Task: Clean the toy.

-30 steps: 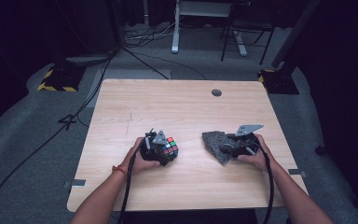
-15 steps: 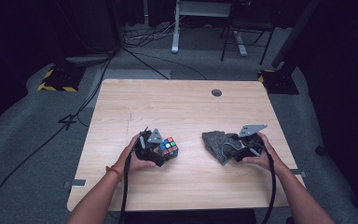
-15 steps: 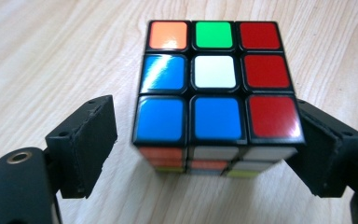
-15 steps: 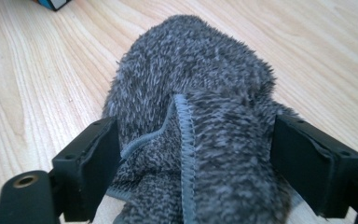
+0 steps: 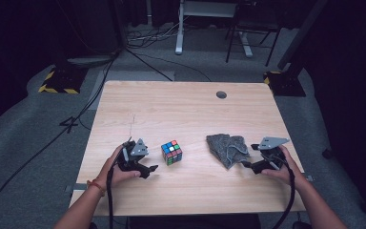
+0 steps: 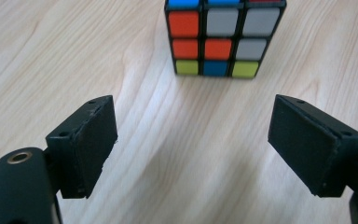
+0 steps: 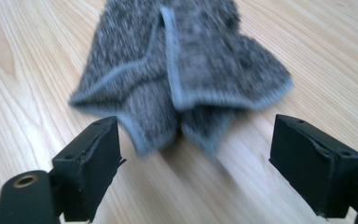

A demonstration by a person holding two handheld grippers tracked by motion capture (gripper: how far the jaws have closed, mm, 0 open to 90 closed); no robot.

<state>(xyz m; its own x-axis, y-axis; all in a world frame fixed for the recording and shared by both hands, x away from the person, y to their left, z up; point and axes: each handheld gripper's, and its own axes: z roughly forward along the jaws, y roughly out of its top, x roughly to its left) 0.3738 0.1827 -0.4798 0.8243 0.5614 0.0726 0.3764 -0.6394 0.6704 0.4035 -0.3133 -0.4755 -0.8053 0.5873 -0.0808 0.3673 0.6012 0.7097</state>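
Observation:
A scrambled colour cube point(image 5: 171, 152) point(image 6: 223, 37) stands on the wooden table point(image 5: 181, 114), left of the middle near the front. My left gripper point(image 5: 148, 165) point(image 6: 193, 121) sits just left of it and a little apart. Its jaws have just been opening, and they are open with only bare wood between them. A crumpled grey cloth point(image 5: 228, 148) point(image 7: 182, 70) lies to the right. My right gripper point(image 5: 248, 163) point(image 7: 196, 140) is drawn back from the cloth's near edge. Its jaws have also just been opening and stand wide with nothing gripped.
A round cable hole point(image 5: 221, 94) sits near the table's far edge. Cables trail from both grippers off the front edge. Beyond the table are dark floor, desk legs point(image 5: 178, 33) and yellow-black striped bases point(image 5: 57, 83).
Both grippers have let go and backed away: the left one slid left off the cube, the right one slid right off the cloth. Cube and cloth stayed in place.

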